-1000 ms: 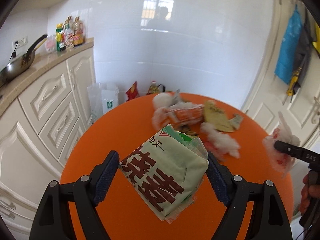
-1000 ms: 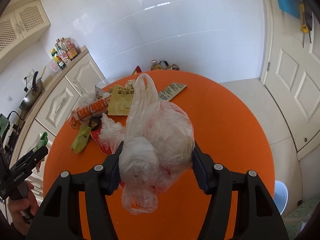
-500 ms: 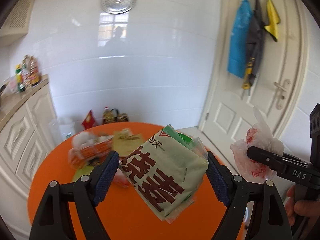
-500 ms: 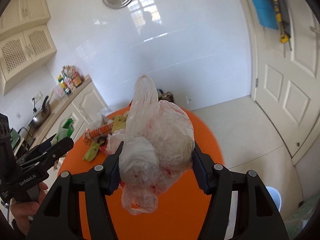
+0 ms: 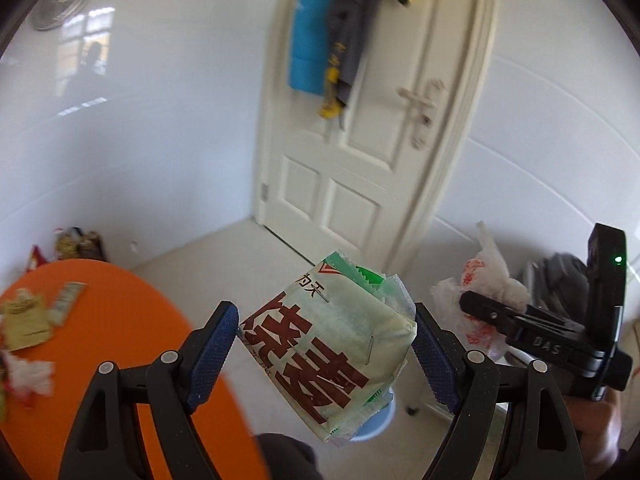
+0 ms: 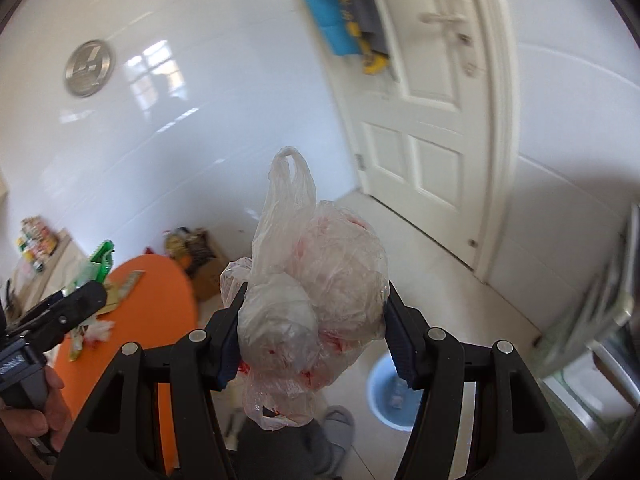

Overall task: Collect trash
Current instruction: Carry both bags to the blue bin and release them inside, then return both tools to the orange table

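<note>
- Overhead nothing frames the room but one white tiled wall (image 6: pixel 200 152) and one white panelled door (image 5: pixel 360 152), the door carrying one lever handle (image 5: pixel 418 100) and a bunch of hanging cloths in blue, grey and yellow (image 5: pixel 332 40).
- Lower left, one round orange table (image 5: pixel 120 320) shows only in part; on it lie a few blurred scraps, among them one tan paper wrapper (image 5: pixel 24 320), one pale printed strip (image 5: pixel 68 302) and one white crumpled wad (image 5: pixel 32 374).
- One round metal disc (image 6: pixel 89 68) hangs on the wall.
- One light blue bin (image 6: pixel 394 392) stands on the pale tiled floor, below and to the right of the right gripper in its own view; something small lies inside it, too blurred to name.
- One pale green snack packet (image 5: pixel 332 352) with large dark red characters sits clamped between the blue pads of the left gripper (image 5: pixel 326 360), tilted, over the floor beside the table edge.
- One crumpled clear plastic bag (image 6: pixel 316 304) with red marks is squeezed in the right gripper (image 6: pixel 312 336), one loop handle sticking up.
- One hand (image 6: pixel 44 412) holds the left gripper's grip at the lower left of the right view.
</note>
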{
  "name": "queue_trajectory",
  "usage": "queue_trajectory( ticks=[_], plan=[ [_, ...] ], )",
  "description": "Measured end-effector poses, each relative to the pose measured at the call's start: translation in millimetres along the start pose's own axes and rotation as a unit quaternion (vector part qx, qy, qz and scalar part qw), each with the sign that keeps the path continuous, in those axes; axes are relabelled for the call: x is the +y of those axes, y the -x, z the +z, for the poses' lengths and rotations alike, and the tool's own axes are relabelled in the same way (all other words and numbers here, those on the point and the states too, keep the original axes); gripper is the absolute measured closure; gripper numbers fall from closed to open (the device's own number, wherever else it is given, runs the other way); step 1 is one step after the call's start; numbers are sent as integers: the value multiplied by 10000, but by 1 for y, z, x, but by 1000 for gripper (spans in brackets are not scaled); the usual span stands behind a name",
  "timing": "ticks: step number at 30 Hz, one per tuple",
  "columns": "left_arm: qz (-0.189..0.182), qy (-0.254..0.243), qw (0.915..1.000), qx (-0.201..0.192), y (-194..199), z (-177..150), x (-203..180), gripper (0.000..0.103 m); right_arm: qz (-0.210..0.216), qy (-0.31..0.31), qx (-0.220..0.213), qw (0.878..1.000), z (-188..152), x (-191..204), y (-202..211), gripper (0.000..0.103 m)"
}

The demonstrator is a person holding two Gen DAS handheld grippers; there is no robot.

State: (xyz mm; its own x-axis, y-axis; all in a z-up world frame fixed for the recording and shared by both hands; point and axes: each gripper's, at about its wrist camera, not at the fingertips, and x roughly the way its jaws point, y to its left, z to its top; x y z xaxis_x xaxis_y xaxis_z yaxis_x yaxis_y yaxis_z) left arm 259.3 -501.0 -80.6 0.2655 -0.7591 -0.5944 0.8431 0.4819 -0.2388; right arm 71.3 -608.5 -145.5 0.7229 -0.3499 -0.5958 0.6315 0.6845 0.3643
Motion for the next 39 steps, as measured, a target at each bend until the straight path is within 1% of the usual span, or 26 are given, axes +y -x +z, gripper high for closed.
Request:
queue_trajectory(
  ticks=[1,2,5,9,12,15,18,19,20,21,22,24,26,28,31,32,34,35,36,37,39],
  plan=[
    [-87,-33,9999,119,-14,3,-6,22,-101,-79,66,9999,-3,-13,-5,42],
    [-186,-53,9994,279,-29,8,-2,22,-209,-189,178,9994,-6,-31,-13,42],
    [-343,-105,9962,800,-76,6,-10,22,-392,-522,544,9964,-23,-76,-42,42],
    [-466,-37,9867,1558,-148,-6,-13,22,-436,-952,1084,9886,-48,-115,-91,42],
    [-549,144,9769,2060,-194,-18,-5,22,-438,-1229,1369,9820,-62,-134,-125,41],
    [-529,223,9698,2370,-229,-24,2,21,-482,-1421,1589,9758,-71,-151,-150,40],
    [-526,247,9633,2619,-255,-27,12,20,-481,-1522,1755,9715,-77,-158,-165,37],
    [-498,225,9620,2676,-265,-21,11,20,-493,-1549,1795,9702,-78,-160,-170,35],
    [-480,195,9604,2737,-282,-11,4,20,-520,-1569,1836,9690,-78,-162,-175,31],
    [-476,147,9577,2835,-286,-12,10,20,-556,-1595,1882,9675,-78,-162,-180,27],
    [-463,112,9558,2901,-290,-11,13,19,-575,-1608,1900,9668,-78,-163,-183,21],
    [-386,30,9544,2960,-298,-5,16,18,-637,-1608,1913,9662,-78,-165,-188,13],
    [-304,8,9555,2933,-300,1,23,15,-724,-1609,1904,9657,-78,-168,-190,3],
    [-208,11,9562,2920,-300,4,29,14,-720,-1660,1899,9650,-80,-170,-191,0],
    [-82,-32,9568,2907,-298,10,29,14,-829,-1654,1891,9644,-82,-170,-189,0],
    [-24,-63,9580,2866,-292,10,34,14,-847,-1662,1884,9642,-83,-170,-188,0],
    [42,-76,9595,2814,-296,12,24,13,-906,-1656,1858,9643,-83,-168,-185,0],
    [76,-70,9606,2778,-288,12,27,13,-936,-1642,1845,9645,-83,-166,-183,0],
    [114,-75,9616,2740,-302,18,2,13,-951,-1628,1831,9648,-84,-165,-182,0],
    [157,-79,9633,2680,-305,20,-13,13,-955,-1616,1819,9652,-84,-163,-180,0],
    [247,-105,9670,2532,-288,20,-16,13,-986,-1579,1779,9663,-83,-157,-174,0]
  ],
)
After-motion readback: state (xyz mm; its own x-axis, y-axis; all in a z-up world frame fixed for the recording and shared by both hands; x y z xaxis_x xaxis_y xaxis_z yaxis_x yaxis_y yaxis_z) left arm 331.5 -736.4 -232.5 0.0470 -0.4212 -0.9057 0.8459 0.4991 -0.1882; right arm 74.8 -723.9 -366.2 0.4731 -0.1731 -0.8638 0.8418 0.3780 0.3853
